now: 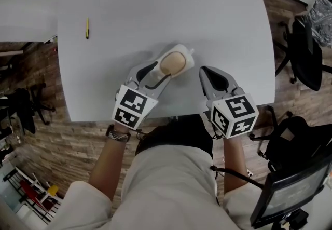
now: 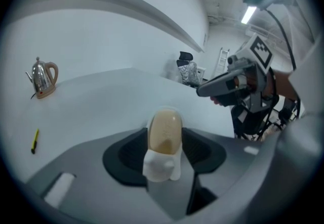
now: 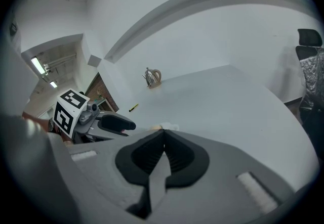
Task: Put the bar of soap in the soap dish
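The bar of soap (image 1: 173,63), lying in the white soap dish (image 1: 187,53) on the desk (image 1: 155,11), was gripped by the left tongs (image 2: 164,139); the right tongs (image 3: 163,139) were closed, empty.

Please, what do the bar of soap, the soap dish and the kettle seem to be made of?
The bar of soap: waxy beige solid, matte. The soap dish: probably white plastic, smooth and moulded; ceramic is possible. The kettle: polished metal, mirror-like, with a tan, likely plastic handle.

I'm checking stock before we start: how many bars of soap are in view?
1. The bar of soap lies in the soap dish between the left gripper's jaws. No other shows.
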Demonstrator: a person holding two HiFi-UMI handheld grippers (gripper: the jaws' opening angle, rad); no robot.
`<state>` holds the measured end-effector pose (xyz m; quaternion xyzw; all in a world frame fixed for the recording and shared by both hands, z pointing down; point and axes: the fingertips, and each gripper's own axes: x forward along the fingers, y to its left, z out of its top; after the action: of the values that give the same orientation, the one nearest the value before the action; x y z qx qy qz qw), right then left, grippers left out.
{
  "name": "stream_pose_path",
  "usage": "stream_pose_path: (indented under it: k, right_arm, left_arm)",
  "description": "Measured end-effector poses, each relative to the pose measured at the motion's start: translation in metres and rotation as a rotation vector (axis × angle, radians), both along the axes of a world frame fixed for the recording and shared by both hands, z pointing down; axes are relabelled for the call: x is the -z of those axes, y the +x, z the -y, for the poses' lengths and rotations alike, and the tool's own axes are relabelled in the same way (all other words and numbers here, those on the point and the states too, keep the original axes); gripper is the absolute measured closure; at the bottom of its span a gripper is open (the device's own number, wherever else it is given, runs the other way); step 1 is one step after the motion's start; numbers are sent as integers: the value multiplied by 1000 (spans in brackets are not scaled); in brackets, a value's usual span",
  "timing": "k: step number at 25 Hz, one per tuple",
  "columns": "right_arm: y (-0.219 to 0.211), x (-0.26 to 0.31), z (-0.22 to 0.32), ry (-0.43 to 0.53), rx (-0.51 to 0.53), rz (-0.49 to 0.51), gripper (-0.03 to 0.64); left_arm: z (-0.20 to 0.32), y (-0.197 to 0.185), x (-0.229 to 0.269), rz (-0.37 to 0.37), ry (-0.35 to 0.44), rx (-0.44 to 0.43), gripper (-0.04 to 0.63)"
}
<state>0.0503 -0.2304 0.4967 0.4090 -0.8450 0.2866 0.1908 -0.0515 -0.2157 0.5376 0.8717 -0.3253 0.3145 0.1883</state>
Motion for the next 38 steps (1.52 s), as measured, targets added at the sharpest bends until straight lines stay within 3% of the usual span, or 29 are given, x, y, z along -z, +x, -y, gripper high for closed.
stream_pose_path:
  k: [38]
  right_arm:
    - [-26, 67, -42, 145, 71, -14, 615]
  left_arm:
    - [-49, -19, 54, -22, 103, 92, 426]
